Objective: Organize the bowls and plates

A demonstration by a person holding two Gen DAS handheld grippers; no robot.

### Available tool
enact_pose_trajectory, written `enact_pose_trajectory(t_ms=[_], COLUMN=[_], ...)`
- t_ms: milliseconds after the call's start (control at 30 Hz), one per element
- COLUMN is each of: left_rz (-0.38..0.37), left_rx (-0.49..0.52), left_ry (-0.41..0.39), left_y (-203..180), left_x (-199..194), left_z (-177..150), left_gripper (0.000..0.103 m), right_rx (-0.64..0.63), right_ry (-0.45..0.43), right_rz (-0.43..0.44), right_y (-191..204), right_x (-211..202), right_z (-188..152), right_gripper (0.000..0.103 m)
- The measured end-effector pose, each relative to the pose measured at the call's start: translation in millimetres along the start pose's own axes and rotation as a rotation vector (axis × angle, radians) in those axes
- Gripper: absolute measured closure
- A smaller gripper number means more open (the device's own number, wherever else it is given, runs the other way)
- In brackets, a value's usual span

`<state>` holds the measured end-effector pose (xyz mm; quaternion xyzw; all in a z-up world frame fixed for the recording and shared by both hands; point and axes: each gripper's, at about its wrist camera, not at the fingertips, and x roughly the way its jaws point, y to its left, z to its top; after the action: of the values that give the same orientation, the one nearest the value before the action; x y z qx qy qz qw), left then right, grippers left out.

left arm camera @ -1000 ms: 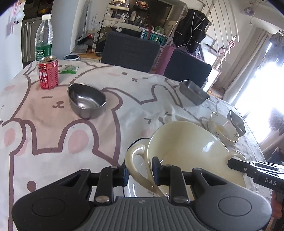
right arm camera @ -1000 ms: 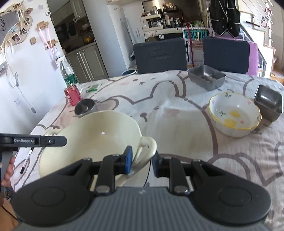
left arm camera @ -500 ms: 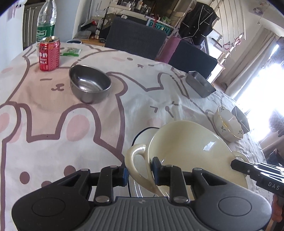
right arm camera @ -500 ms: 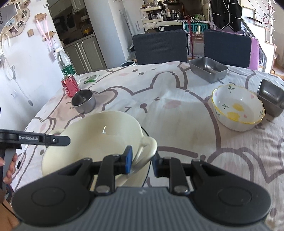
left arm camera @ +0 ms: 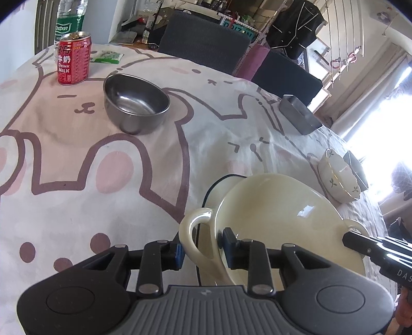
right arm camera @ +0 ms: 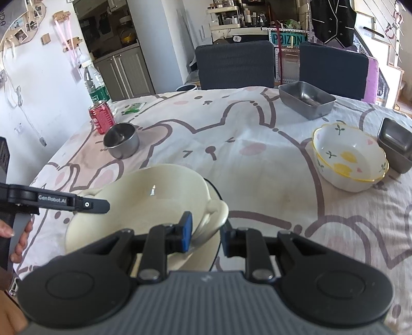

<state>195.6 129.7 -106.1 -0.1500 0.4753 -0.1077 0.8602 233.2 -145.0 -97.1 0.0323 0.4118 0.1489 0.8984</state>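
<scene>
Cream ceramic, a two-handled bowl sits tilted over a black-rimmed plate at the near edge of the table; most of the plate is hidden beneath it, so whether the bowl rests on it cannot be told. The left claw straddles one handle, its jaws opening, the right-hand pad against the bowl wall and the other just off the handle. The right claw stands narrow about the opposite handle, one pad touching, the other unclear. The water bottle is cut off at the top. The red can reads "DRINK MILK"; the left claw's arm reads "GenRobot.AI"; a sign behind the chairs reads "PBIZON". Since a second ago the left view has sunk nearer the table, the steel bowl looming larger.
</scene>
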Motion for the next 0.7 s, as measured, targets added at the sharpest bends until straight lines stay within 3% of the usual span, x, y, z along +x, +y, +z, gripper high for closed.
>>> enact_pose_trajectory(t_ms=[700], left_rz=[0.011], left_rx=[-0.019], left_ry=[0.041], left_y=[8], left_x=[11], left_z=[2], left_gripper=[0.067], right_rx=[-0.028], right_ry=[0.006], right_rz=[-0.002], right_y=[2], right_x=[4], right_z=[-1], right_gripper=[0.076])
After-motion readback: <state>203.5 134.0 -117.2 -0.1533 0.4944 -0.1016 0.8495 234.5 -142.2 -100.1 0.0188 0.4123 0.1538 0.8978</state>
